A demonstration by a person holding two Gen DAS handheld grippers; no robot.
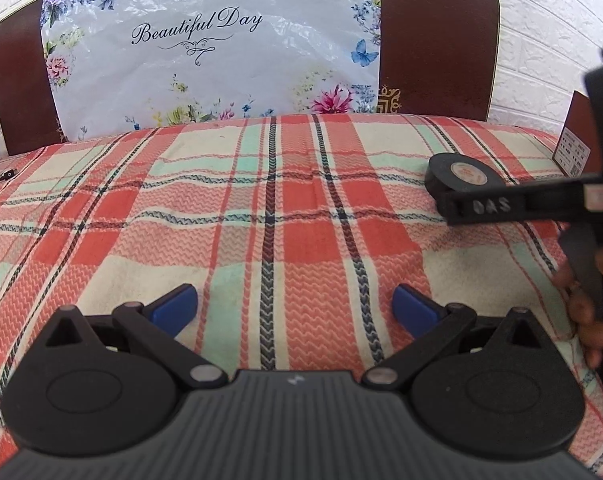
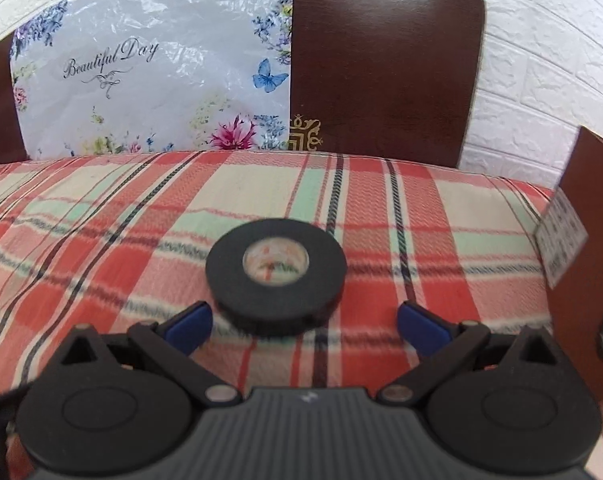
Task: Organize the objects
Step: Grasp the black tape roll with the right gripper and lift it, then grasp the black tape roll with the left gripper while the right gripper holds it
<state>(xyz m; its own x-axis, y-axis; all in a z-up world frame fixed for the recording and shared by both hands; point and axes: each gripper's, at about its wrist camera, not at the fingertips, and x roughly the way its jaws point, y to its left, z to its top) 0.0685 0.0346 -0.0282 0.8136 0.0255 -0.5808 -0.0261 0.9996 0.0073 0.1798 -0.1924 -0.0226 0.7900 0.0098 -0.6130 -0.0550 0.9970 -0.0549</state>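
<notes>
Black tape roll (image 2: 275,270) lies flat just ahead of the right gripper (image 2: 303,326), centred between wide-spread jaws; the left gripper (image 1: 295,310), also wide, holds nothing.

The checked bedcover (image 1: 261,208) lies bare and open across its left and middle, while on the right the tape roll (image 2: 275,270) sits just ahead of the right hand-held gripper (image 2: 303,326), with a brown box (image 2: 585,240) walling the right edge and the headboard (image 2: 381,60) closing the far side.
</notes>
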